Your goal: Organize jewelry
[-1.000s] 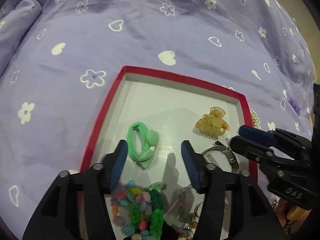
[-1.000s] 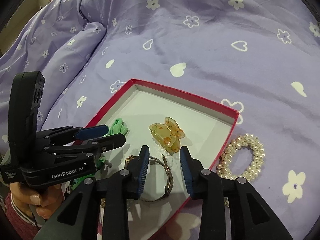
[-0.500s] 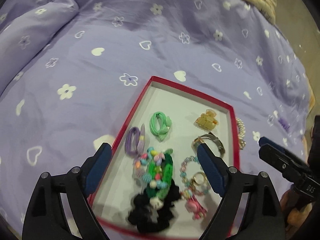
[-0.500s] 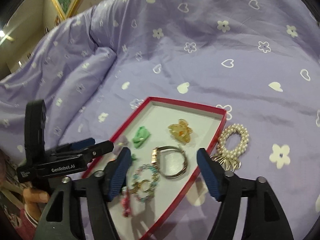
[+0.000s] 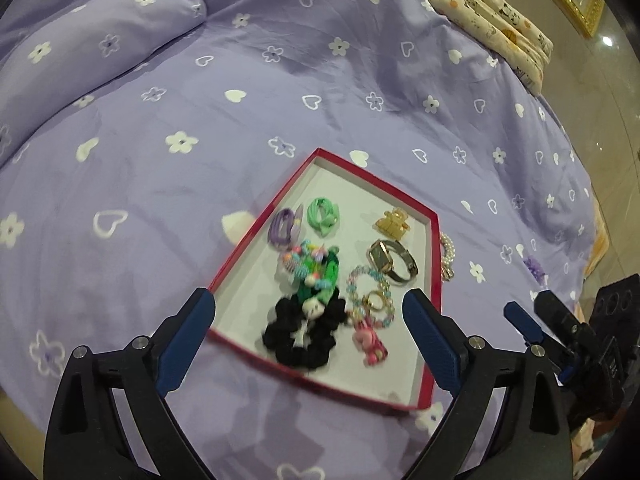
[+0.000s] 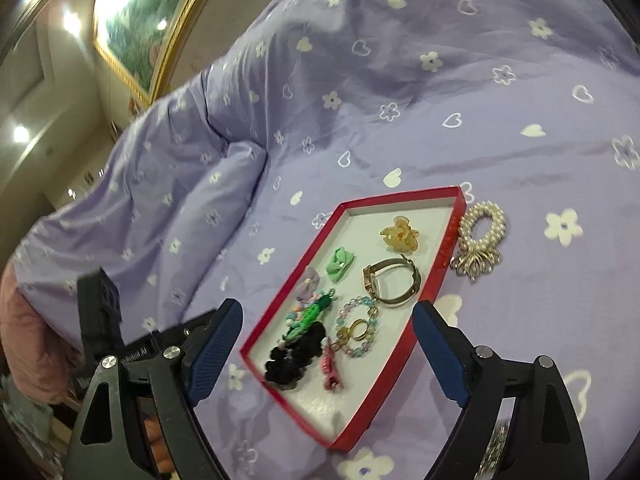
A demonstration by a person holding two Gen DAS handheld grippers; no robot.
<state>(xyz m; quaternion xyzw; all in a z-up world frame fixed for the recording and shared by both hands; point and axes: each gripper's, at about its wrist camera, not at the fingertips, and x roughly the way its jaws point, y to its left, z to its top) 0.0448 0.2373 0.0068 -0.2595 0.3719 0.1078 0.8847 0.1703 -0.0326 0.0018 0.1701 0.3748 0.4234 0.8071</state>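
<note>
Both claws, left (image 5: 308,326) and right (image 6: 327,338), have just been opening and stand wide and empty above the near end of the red tray (image 6: 438,268). The pearl bracelet (image 6: 482,226) lies on the bed ahead-right of the right claw, touching the tray's outer wall; lifting it by the beads looks best. The tray holds a watch (image 6: 394,282), hair clip (image 6: 400,234) and scrunchies.

A red-rimmed tray (image 5: 256,236) on the bed holds assorted jewelry; a pearl bracelet (image 6: 482,224) lies just outside it.

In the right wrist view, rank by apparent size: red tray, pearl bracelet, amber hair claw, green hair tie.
1. red tray
2. pearl bracelet
3. amber hair claw and green hair tie: these look about alike, so I won't rank them.
</note>
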